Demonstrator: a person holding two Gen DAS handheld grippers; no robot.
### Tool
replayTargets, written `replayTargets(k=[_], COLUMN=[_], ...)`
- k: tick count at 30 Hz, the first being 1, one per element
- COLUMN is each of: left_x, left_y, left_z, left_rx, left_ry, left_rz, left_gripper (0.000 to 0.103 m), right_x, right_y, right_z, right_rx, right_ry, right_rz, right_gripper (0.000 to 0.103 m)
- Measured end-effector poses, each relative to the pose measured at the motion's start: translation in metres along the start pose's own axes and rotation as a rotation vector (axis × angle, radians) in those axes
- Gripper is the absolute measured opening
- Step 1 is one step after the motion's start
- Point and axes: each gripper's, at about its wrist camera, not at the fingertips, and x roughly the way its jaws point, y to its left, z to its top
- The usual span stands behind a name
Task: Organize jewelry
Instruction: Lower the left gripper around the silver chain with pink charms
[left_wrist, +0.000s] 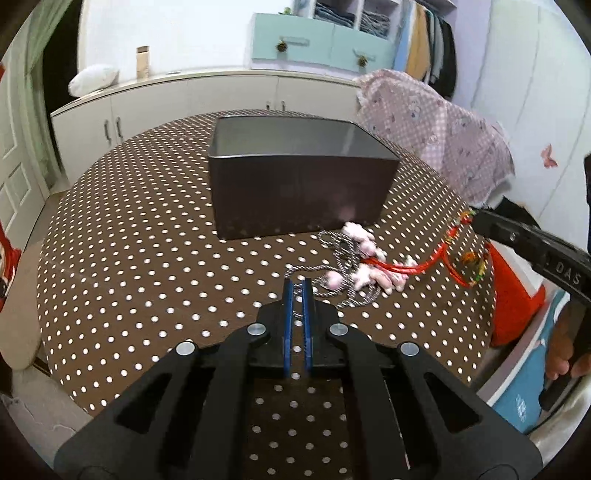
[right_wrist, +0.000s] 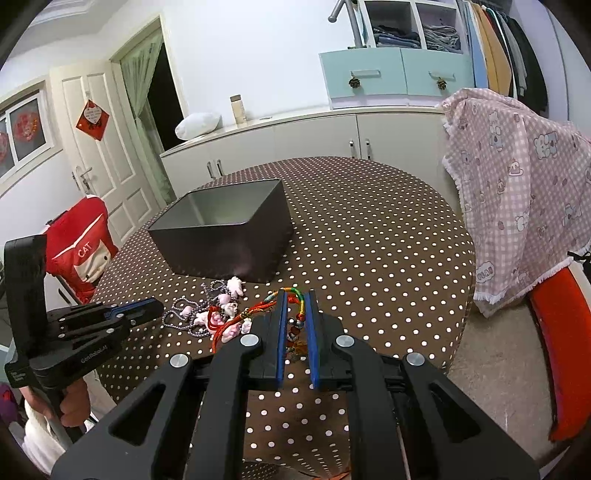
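A tangle of jewelry lies on the brown dotted table (left_wrist: 147, 258) in front of a dark open box (left_wrist: 295, 192) (right_wrist: 221, 243). It consists of a silver chain (left_wrist: 332, 236) (right_wrist: 184, 325), pink charms (left_wrist: 362, 236) (right_wrist: 232, 288) and a red and multicoloured cord (left_wrist: 424, 264) (right_wrist: 295, 293). My left gripper (left_wrist: 297, 282) (right_wrist: 157, 304) is shut, with a strand of the silver chain pinched between its blue pads. To the right, my right gripper (right_wrist: 297, 293) (left_wrist: 476, 218) is shut on the coloured cord. The cord runs taut from it back to the tangle.
A pink checked cloth (right_wrist: 517, 184) drapes a chair at the table's right side, and a red chair back (right_wrist: 561, 350) is close on the right. A red bag marked CAT (right_wrist: 81, 240) hangs at the left. White cabinets stand behind the table. A person's hand (right_wrist: 70, 402) holds the left gripper.
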Motion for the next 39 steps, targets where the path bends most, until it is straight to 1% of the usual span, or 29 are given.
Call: replayTargets(k=[2, 3, 5, 6, 7, 9, 10, 11, 12, 13, 14, 15, 17, 18, 19, 20, 21, 22, 23, 26, 29, 32, 35, 37, 39], left_x=[-0.004, -0.005, -0.002, -0.003, -0.005, -0.009, -0.009, -0.008, -0.004, 0.001, 0.007, 0.011, 0.014, 0.015, 0.015, 0.016, 0.017, 0.017, 0.016, 0.01, 0.004, -0.005, -0.013, -0.018, -0.019], left_y=[-0.011, -0.016, -0.024, -0.025, -0.027, -0.031, -0.034, -0.037, -0.039, -0.039, -0.038, -0.036, -0.029, -0.027, -0.025, -0.025, -0.023, -0.02, -0.016, -0.004, 0.006, 0.007, 0.008, 0.007, 0.001], left_z=[-0.002, -0.004, -0.007, -0.007, -0.008, -0.01, -0.01, -0.01, -0.01, -0.01, -0.009, -0.009, -0.006, -0.005, -0.003, -0.003, -0.002, -0.003, -0.003, -0.002, 0.001, 0.004, 0.008, 0.01, 0.008], left_rx=[0.061, 0.094, 0.136, 0.142, 0.149, 0.176, 0.201, 0.215, 0.231, 0.232, 0.226, 0.216, 0.185, 0.173, 0.169, 0.173, 0.17, 0.152, 0.132, 0.072, 0.03, 0.036, 0.036, 0.058, 0.096], left_ry=[-0.02, -0.026, -0.016, -0.026, -0.049, -0.064, -0.069, -0.07, -0.058, -0.035, -0.01, 0.006, -0.004, -0.001, 0.0, -0.006, -0.011, -0.02, -0.027, -0.053, -0.074, -0.11, -0.138, -0.153, -0.138], left_rz=[-0.012, -0.012, 0.008, 0.009, -0.008, -0.033, -0.027, -0.015, -0.002, 0.01, 0.02, 0.027, 0.008, 0.007, 0.017, 0.039, 0.048, 0.048, 0.043, 0.062, 0.048, 0.069, 0.069, 0.049, 0.024], left_gripper=[0.006, 0.009, 0.046, 0.068, 0.068, 0.068, 0.068, 0.062, 0.048, 0.032, 0.029, 0.029, 0.028, 0.023, 0.015, 0.011, 0.006, 0.004, 0.003, 0.003, 0.003, 0.003, 0.003, 0.003, 0.004], right_x=[0.0, 0.0, -0.001, -0.001, -0.001, -0.001, -0.001, 0.0, 0.0, 0.001, 0.001, 0.001, 0.001, 0.001, 0.001, 0.001, 0.001, 0.001, 0.002, 0.002, 0.003, 0.004, 0.004, 0.004, 0.005], right_y=[0.001, 0.001, 0.001, 0.001, 0.0, -0.001, -0.002, -0.003, -0.005, -0.006, -0.006, -0.006, -0.006, -0.006, -0.006, -0.006, -0.006, -0.007, -0.008, -0.009, -0.008, -0.005, -0.002, 0.0, 0.001], right_z=[-0.001, 0.0, -0.001, -0.001, -0.002, -0.002, -0.002, -0.002, -0.001, -0.001, 0.0, 0.0, 0.001, 0.001, 0.001, 0.002, 0.002, 0.002, 0.003, 0.005, 0.008, 0.011, 0.013, 0.015, 0.016], right_rx=[0.0, 0.001, -0.001, 0.001, 0.001, 0.002, 0.006, 0.011, 0.017, 0.02, 0.022, 0.02, 0.017, 0.016, 0.016, 0.016, 0.019, 0.023, 0.028, 0.032, 0.034, 0.033, 0.027, 0.02, 0.019], right_ry=[0.003, 0.002, -0.001, -0.003, -0.005, -0.005, -0.006, -0.007, -0.008, -0.007, -0.007, -0.007, -0.01, -0.011, -0.013, -0.014, -0.015, -0.016, -0.016, -0.022, -0.025, -0.034, -0.041, -0.043, -0.044], right_rz=[0.007, 0.01, 0.018, 0.022, 0.022, 0.017, 0.015, 0.016, 0.016, 0.017, 0.017, 0.018, 0.022, 0.023, 0.024, 0.024, 0.025, 0.025, 0.024, 0.025, 0.027, 0.037, 0.043, 0.04, 0.032], right_gripper=[0.008, 0.008, 0.008, 0.008, 0.008, 0.008, 0.008, 0.008, 0.008, 0.008, 0.008, 0.008, 0.008, 0.008, 0.008, 0.008, 0.008, 0.008, 0.008, 0.008, 0.008, 0.008, 0.008, 0.008, 0.008])
